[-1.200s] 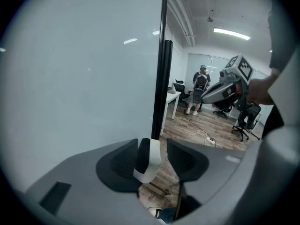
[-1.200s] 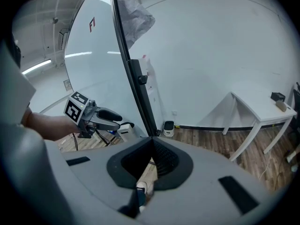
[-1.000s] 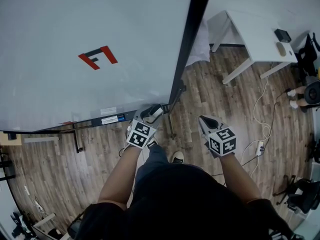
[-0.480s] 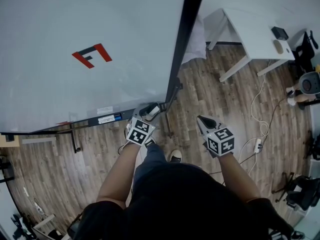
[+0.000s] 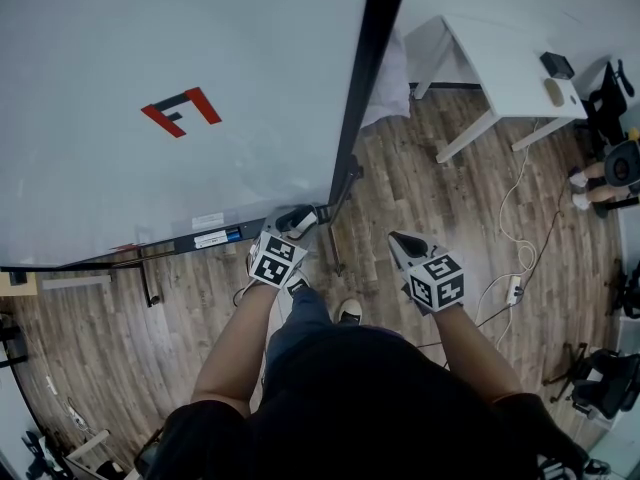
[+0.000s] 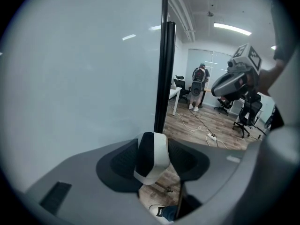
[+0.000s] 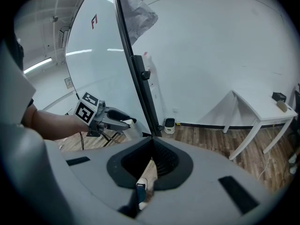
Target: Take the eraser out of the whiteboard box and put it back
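Observation:
The eraser (image 6: 151, 159), black felt on a white body, sits clamped between the jaws of my left gripper (image 6: 153, 150). In the head view that left gripper (image 5: 293, 222) holds the eraser (image 5: 303, 215) by the whiteboard's lower right corner, just right of the dark tray (image 5: 165, 247) under the board, which holds a blue marker (image 5: 232, 234). The whiteboard (image 5: 150, 58) fills the upper left, with a black frame post (image 5: 370, 78) along its right edge. My right gripper (image 5: 401, 241) hangs to the right over the floor, jaws shut and empty, as the right gripper view (image 7: 151, 149) confirms.
A white table (image 5: 500, 63) with small items stands at the upper right. A power strip with cable (image 5: 515, 290) lies on the wood floor. Office chairs and another person's feet (image 5: 580, 180) are at the far right. My shoe (image 5: 348, 313) is below the grippers.
The left gripper with the eraser has edged slightly left and toward the board's lower corner. The right gripper has barely shifted.

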Demonstrator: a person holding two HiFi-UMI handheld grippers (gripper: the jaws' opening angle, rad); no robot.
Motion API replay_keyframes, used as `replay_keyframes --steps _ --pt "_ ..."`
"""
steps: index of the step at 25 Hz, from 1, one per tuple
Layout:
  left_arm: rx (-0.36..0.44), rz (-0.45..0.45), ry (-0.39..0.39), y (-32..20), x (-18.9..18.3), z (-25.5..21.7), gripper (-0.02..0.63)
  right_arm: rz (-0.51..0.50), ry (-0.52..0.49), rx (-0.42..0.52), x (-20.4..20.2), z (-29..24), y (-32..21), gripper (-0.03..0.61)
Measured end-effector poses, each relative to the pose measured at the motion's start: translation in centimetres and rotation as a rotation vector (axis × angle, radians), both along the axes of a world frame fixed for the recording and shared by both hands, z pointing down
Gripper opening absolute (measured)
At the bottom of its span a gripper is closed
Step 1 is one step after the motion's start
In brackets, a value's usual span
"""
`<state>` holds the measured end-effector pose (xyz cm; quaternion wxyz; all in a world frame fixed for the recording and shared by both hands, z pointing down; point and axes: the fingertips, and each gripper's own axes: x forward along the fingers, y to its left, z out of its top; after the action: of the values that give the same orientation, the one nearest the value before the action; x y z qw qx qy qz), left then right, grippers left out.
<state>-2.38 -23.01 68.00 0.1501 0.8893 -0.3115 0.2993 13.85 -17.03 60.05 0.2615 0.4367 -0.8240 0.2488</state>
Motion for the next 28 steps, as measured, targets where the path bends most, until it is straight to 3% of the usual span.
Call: replay_keyframes --steps 28 --pt "0.016 -0.005 0.016 -0.2 0.0 -1.3 0.153 -0.009 -0.001 0.002 0.2 -0.6 0.5 -0.005"
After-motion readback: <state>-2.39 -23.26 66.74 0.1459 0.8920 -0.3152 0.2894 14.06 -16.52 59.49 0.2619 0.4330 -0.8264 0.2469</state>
